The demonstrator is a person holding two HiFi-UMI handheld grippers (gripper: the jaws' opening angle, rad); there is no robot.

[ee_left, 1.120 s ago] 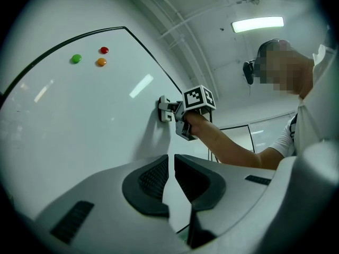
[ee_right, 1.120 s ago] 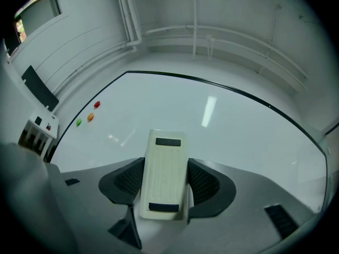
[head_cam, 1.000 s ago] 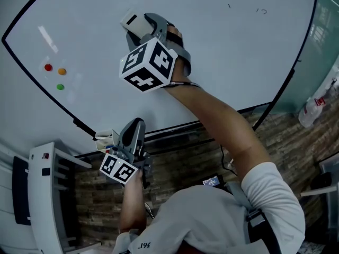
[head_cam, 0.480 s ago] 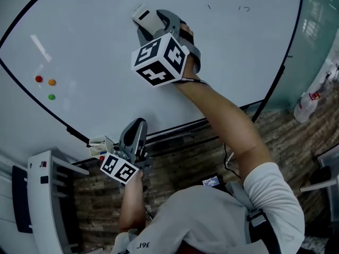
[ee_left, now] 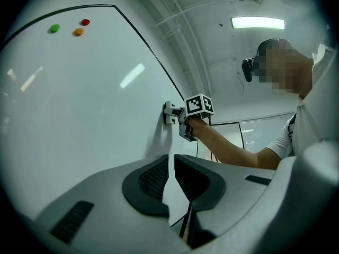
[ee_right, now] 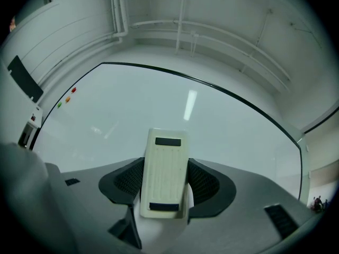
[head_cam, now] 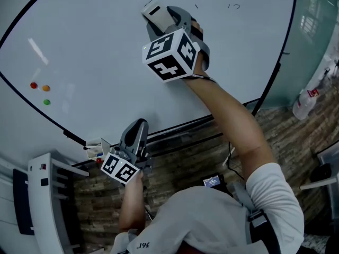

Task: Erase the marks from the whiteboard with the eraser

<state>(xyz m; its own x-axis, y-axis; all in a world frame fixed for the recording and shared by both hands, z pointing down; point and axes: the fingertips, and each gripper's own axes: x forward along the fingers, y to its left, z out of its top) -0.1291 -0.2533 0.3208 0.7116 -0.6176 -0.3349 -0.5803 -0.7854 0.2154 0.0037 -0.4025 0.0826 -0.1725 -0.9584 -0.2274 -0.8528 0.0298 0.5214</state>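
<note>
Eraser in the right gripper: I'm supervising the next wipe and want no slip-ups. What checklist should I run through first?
1. Grip: right gripper shut on the cream rectangular eraser, which sits between both jaws: ok.
2. Contact: in the left gripper view the eraser looks pressed to the white whiteboard: ok.
3. Board clean: small dark marks show to the right of the eraser: not ok.
4. Idle side: left gripper shut, empty, low by the board's bottom edge, off the path: ok.
5. Obstacles: red, orange and green round magnets sit far left, away from the marks: ok.
</note>
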